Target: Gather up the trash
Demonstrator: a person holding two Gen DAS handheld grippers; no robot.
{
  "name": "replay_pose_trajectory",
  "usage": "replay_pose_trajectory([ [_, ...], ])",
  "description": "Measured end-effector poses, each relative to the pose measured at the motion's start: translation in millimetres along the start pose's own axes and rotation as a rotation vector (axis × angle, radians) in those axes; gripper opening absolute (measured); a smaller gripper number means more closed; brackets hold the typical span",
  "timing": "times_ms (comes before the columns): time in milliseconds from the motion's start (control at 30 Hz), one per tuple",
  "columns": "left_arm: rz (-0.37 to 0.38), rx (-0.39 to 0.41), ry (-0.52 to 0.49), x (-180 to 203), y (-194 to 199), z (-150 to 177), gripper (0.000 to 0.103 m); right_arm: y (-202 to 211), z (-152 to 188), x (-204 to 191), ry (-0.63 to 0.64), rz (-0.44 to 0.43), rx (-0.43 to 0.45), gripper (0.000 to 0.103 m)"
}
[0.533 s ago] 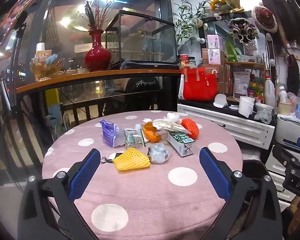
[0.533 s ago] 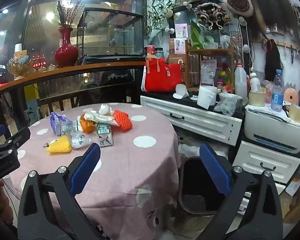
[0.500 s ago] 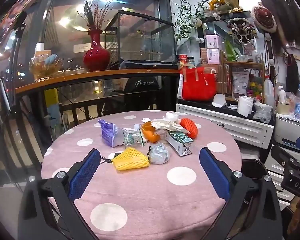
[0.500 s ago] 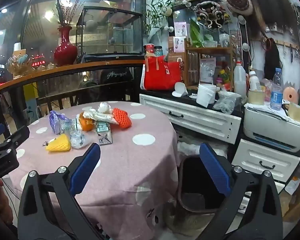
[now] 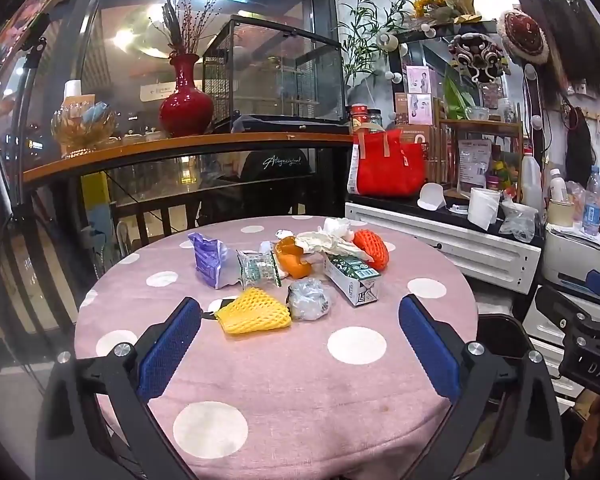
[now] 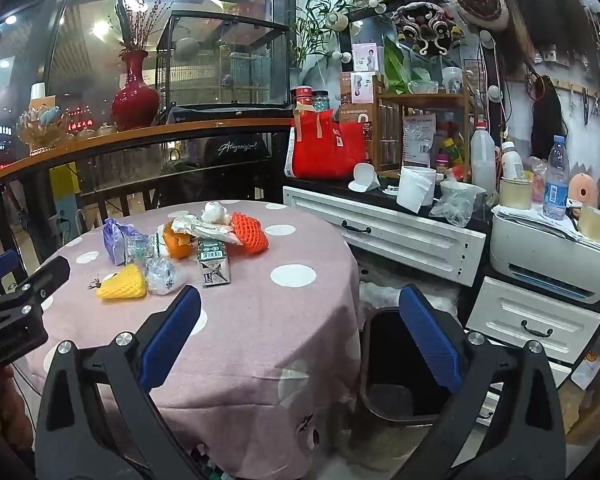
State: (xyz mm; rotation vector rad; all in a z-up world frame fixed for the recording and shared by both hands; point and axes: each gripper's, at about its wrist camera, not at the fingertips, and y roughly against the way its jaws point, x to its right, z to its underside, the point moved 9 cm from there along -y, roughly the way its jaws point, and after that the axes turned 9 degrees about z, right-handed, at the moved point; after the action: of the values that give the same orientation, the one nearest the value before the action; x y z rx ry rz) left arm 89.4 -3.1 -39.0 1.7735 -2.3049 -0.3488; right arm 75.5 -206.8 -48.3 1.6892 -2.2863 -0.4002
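A round table [image 5: 352, 396] in a pink cloth with white dots carries a cluster of trash toward 12 o'clock. Yellow net [image 5: 254, 317] and clear wad [image 5: 309, 299] lie nearest; behind them, purple bag [image 5: 208, 259], green wrapper [image 5: 258, 269], orange peel [image 5: 293, 260], carton [image 5: 354, 277], orange net [image 5: 374, 243].
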Motion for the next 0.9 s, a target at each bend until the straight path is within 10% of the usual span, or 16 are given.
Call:
replay_pose_trajectory([
  [900,-0.025,0.006,0.013,-2.0,-5.4,4.5,0.098,1.6,0.9,2.7,0.004,0.0,0.014,0.098],
])
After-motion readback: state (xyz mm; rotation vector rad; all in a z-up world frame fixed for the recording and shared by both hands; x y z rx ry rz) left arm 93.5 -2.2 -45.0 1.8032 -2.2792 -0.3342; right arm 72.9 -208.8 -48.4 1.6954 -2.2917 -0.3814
